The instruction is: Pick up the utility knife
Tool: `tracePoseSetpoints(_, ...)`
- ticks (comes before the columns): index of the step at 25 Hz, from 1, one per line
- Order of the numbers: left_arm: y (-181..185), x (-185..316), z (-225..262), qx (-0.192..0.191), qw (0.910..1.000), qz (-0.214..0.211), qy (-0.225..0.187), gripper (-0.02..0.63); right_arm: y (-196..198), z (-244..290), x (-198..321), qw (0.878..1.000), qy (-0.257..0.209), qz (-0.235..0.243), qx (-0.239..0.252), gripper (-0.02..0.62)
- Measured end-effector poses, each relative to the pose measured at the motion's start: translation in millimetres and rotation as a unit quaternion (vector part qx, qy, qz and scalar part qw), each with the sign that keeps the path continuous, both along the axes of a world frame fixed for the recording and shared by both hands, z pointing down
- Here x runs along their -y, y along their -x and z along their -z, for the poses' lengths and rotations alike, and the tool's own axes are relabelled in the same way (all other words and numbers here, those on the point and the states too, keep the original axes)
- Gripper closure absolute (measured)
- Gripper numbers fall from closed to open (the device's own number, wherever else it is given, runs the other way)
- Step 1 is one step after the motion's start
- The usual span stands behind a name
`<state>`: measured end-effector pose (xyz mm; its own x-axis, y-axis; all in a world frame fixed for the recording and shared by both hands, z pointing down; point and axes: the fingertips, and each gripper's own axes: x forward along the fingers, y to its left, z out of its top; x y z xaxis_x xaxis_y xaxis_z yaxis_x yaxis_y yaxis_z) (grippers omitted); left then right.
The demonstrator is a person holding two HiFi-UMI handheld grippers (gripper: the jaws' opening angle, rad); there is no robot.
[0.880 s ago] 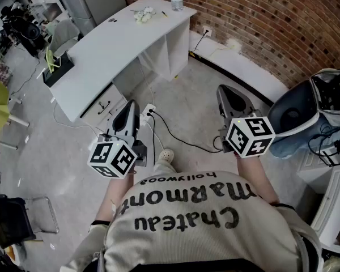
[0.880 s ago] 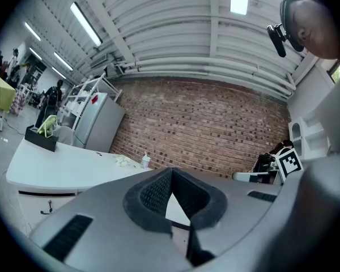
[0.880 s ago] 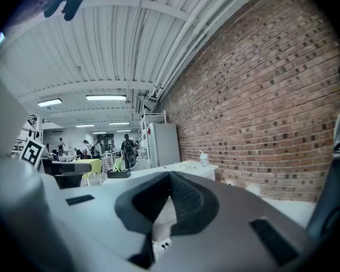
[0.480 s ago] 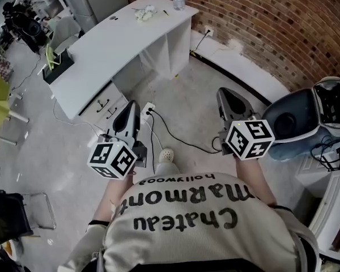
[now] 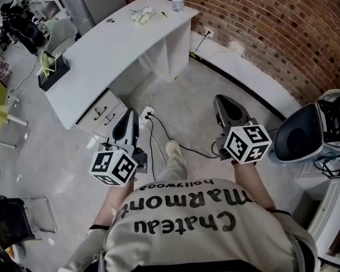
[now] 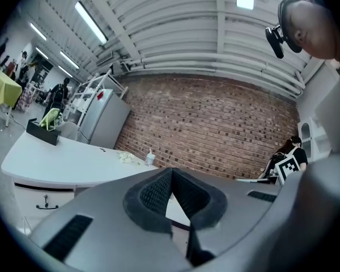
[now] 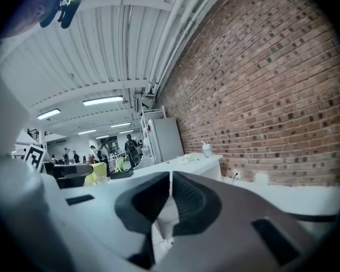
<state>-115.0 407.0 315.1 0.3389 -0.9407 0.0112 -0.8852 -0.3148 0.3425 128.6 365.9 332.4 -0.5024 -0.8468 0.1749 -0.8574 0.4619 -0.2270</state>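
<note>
The utility knife cannot be made out for certain from here; my best guess is the thin sliver [image 5: 164,14] at the far end of the white tabletop [image 5: 102,44], between a crumpled white lump [image 5: 140,16] and a lidded cup [image 5: 177,1], but it is too small to be sure. The brick wall [image 5: 260,21] runs behind that end, and bare concrete floor [image 5: 198,112] lies between the person and the tabletop, crossed by a black cable [image 5: 170,132] near the person's shoe [image 5: 172,148]. The left gripper [image 5: 131,113] and the right gripper [image 5: 221,99] are both held low in front of the body, well apart from the tabletop and from anything on it. In the left gripper view the left gripper's [image 6: 171,174] ribbed pads meet at the tip with nothing between them, and the right gripper view shows the right gripper [image 7: 170,180] likewise closed and empty. The pick-up looks not yet begun. The likely troubles: the cable could catch a foot on the walk over, closed jaws reaching a flat, slim tool would only push it along the smooth top or knock the cup, and a pinch taken too near one end could let it tip out
</note>
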Motion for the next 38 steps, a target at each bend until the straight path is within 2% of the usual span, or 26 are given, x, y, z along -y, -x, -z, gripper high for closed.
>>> tracePoseSetpoints(7, 6, 66, -13, -0.015, 0.9999, 0.008, 0.003, 0.604, 2, -25, 55, 0.999, 0.036, 0.002, -0.016, 0.588)
tracePoseSetpoints(12, 4, 126, -11, -0.022, 0.9997, -0.005, 0.009, 0.604, 8, -23, 112, 0.998, 0.056, 0.008, 0.017, 0.59)
tracePoseSetpoints(18, 7, 198, 2, -0.029, 0.9995, -0.007, -0.008, 0.604, 18, -8, 183, 0.999, 0.04, 0.015, 0.0, 0.592)
tracePoseSetpoints(23, 13, 243, 5, -0.034, 0.9994, -0.006, -0.006, 0.604, 25, -6, 228, 0.999, 0.039, 0.019, -0.008, 0.592)
tracePoseSetpoints(31, 19, 292, 5, -0.036, 0.9993, 0.002, -0.013, 0.604, 24, -2, 276, 1.0, 0.017, 0.023, -0.008, 0.592)
tracePoseSetpoints(38, 3, 314, -29, -0.046, 0.9982, -0.014, 0.035, 0.604, 19, -45, 293, 0.997, 0.068, 0.019, -0.019, 0.592)
